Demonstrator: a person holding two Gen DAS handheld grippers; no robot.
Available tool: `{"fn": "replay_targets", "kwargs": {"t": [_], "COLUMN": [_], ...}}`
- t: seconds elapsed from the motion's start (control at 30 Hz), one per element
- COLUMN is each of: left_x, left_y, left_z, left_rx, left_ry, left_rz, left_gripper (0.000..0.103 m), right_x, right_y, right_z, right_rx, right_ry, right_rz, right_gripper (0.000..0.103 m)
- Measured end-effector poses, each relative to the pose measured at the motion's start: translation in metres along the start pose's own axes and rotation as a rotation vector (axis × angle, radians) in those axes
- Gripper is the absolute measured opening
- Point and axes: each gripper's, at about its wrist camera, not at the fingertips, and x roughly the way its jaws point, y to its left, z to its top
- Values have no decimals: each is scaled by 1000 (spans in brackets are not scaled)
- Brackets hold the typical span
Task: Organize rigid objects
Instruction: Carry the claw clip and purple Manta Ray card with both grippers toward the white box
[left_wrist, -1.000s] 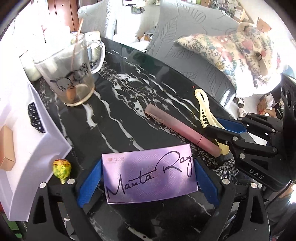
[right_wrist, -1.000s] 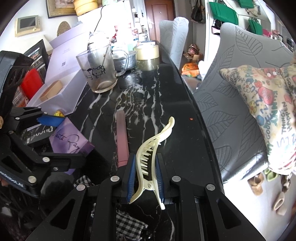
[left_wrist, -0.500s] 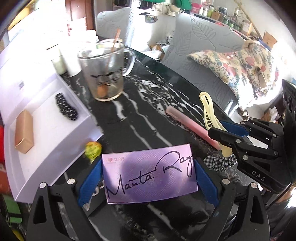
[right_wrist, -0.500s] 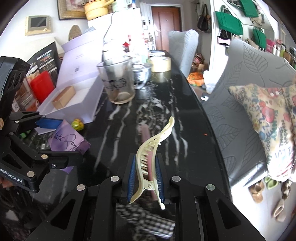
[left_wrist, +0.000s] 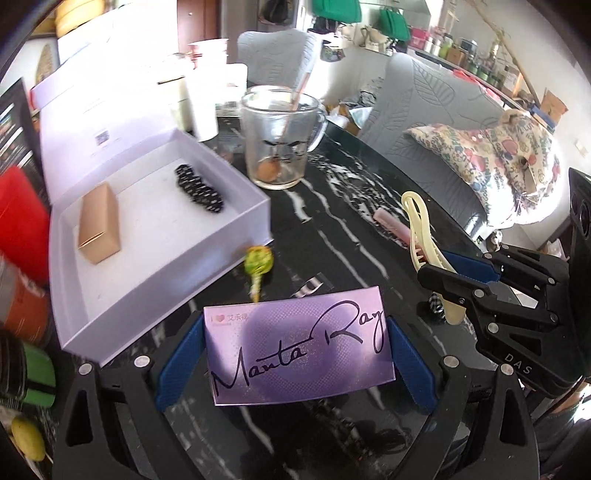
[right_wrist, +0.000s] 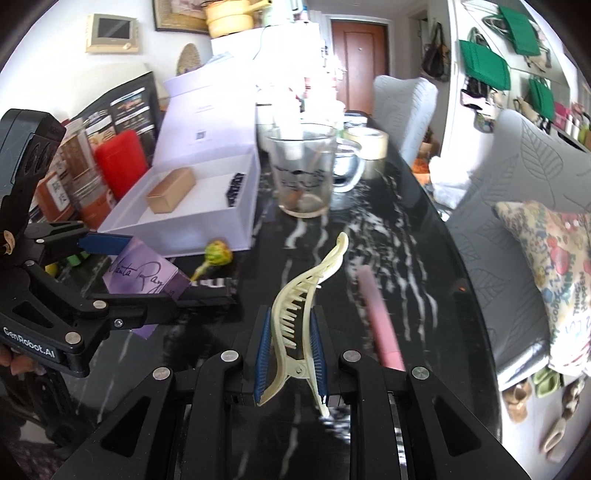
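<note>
My left gripper (left_wrist: 295, 347) is shut on a flat purple box (left_wrist: 298, 345) with black handwriting, held above the black marble table (left_wrist: 332, 236). The same box (right_wrist: 142, 275) shows at the left of the right wrist view, in the left gripper (right_wrist: 122, 273). My right gripper (right_wrist: 290, 349) is shut on a cream hair clip (right_wrist: 306, 295), its teeth pointing forward; the clip (left_wrist: 421, 236) also shows at the right of the left wrist view. An open white box (left_wrist: 147, 221) stands left of centre and holds a tan carton (left_wrist: 99, 229) and a black dotted item (left_wrist: 199, 188).
A pink tube (right_wrist: 378, 321) lies on the table right of the clip. A green lollipop (left_wrist: 258, 262) lies by the white box's near corner. A glass mug (left_wrist: 279, 136) with a stick stands behind. Grey chairs (right_wrist: 517, 173) and a printed cushion (right_wrist: 554, 258) line the right side.
Both grippers have moved left along the table and risen a little, each carrying its object. The white box's inside has come into view; the pink tube now lies off to the right.
</note>
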Motion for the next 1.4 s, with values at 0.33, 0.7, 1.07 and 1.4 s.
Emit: {"fn": "replay_targets", "kwargs": {"t": [0.33,0.7,1.07,1.4], "left_x": [-25,-56,-76,-77], "left_y": [30,63,90,106], "left_z": [-27,-60,-84,-69], "left_rx": [-84,-160,-220,-231], "left_ry": [-24,-54,-75,-86], "left_rz": [52,97,112,115], "left_gripper": [96,96,96,96], "right_x": [2,-4,-9,-5], "right_y": [42,94,142,154], "right_z": [3,2,-6,8], "right_rx": [-67,-122,-168,-172], "right_ry": [-5,-8,6,1], "right_rz": [61,112,164,186], "right_gripper": [21,21,21,21]}}
